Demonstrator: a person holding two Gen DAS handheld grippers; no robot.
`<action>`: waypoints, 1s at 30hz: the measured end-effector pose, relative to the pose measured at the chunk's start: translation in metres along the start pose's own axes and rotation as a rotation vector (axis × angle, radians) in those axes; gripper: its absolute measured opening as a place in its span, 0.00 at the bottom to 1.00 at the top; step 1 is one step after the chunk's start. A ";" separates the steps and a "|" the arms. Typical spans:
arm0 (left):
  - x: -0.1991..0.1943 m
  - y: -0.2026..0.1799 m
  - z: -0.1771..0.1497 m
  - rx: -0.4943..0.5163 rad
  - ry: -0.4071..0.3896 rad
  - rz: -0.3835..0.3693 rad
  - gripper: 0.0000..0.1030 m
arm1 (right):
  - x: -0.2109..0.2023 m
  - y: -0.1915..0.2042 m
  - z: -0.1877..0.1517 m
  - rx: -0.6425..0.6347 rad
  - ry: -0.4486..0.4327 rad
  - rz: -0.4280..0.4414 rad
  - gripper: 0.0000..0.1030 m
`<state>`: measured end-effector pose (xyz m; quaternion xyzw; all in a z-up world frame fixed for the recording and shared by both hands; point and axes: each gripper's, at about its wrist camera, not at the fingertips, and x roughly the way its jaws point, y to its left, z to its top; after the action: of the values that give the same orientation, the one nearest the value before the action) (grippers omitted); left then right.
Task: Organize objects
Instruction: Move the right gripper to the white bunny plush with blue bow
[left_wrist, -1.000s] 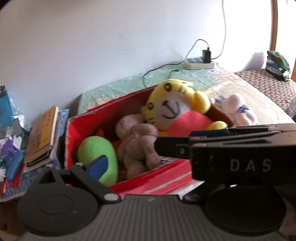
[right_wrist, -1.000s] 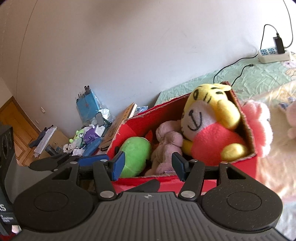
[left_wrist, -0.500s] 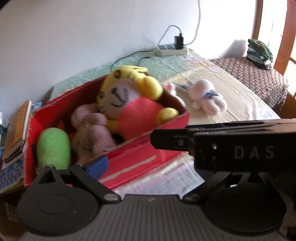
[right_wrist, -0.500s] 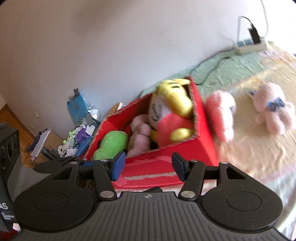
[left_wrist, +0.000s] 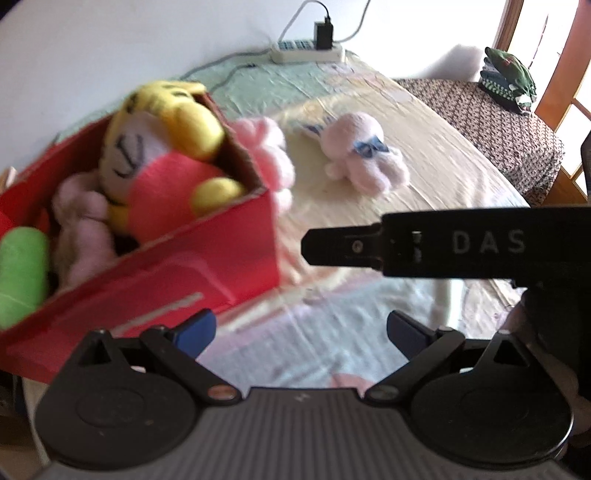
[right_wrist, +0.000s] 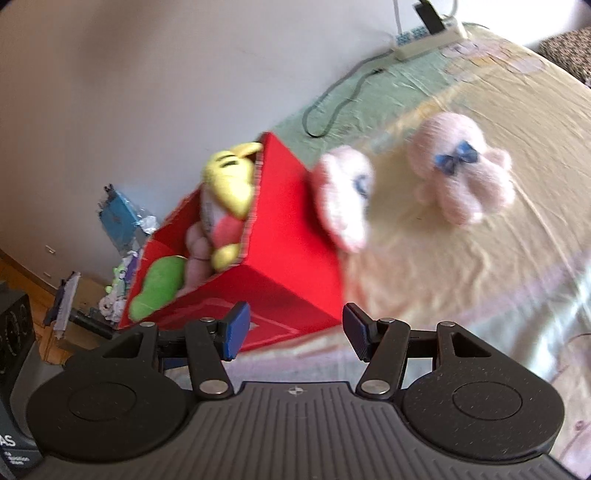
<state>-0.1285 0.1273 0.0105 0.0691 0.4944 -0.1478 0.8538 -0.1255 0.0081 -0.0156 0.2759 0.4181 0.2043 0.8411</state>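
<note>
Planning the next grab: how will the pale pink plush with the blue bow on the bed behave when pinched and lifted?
The pink plush with the blue bow looks fuzzy and stuffed, so it would likely squash between the tongs rather than resist. Its short limbs will probably flop when lifted. It seems light for its size and, lying splayed on the bedsheet, unlikely to roll.

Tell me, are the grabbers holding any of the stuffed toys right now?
No. The left gripper and the right gripper are both open with nothing between their fingers. The pink octopus plush lies loose on the bed.
</note>
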 end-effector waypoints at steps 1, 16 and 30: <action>0.003 -0.004 0.001 -0.001 0.010 -0.008 0.96 | -0.001 -0.004 0.001 0.003 0.006 -0.008 0.58; 0.045 -0.070 0.028 0.019 0.071 -0.016 0.96 | -0.024 -0.087 0.030 0.082 0.051 -0.061 0.52; 0.068 -0.092 0.063 -0.010 0.004 0.153 0.96 | -0.023 -0.134 0.065 0.015 0.074 -0.076 0.49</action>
<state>-0.0743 0.0115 -0.0136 0.1027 0.4901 -0.0796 0.8619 -0.0701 -0.1267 -0.0544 0.2585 0.4606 0.1792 0.8300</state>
